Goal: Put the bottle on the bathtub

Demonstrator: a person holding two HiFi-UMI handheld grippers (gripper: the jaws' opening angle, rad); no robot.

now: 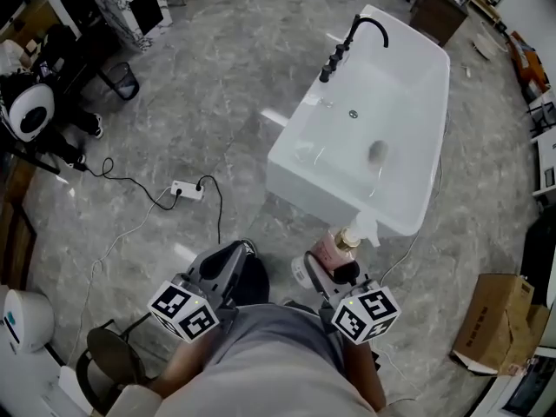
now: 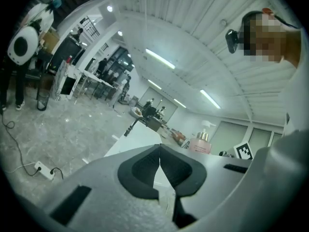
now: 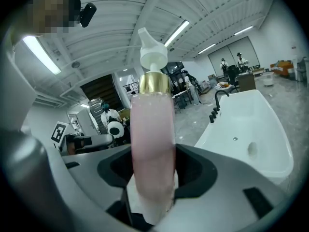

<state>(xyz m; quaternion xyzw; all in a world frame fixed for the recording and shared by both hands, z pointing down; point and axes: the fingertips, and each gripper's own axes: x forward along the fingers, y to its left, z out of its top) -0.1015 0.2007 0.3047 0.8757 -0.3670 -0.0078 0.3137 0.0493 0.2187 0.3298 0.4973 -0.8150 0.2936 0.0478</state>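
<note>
We held the bottle short of the bathtub.
Right tongs clamped it, left tongs closed empty; the narrow rim ahead could let it topple.

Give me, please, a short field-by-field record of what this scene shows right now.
bottle: pink, gold collar, white pump top
right claw: shut on the bottle
left claw: shut, nothing between its jaws
bathtub: white, with a black faucet on its rim
task state: bottle held just short of the bathtub's near end, not yet set on it
floor: power strip with cable, cardboard box
</note>
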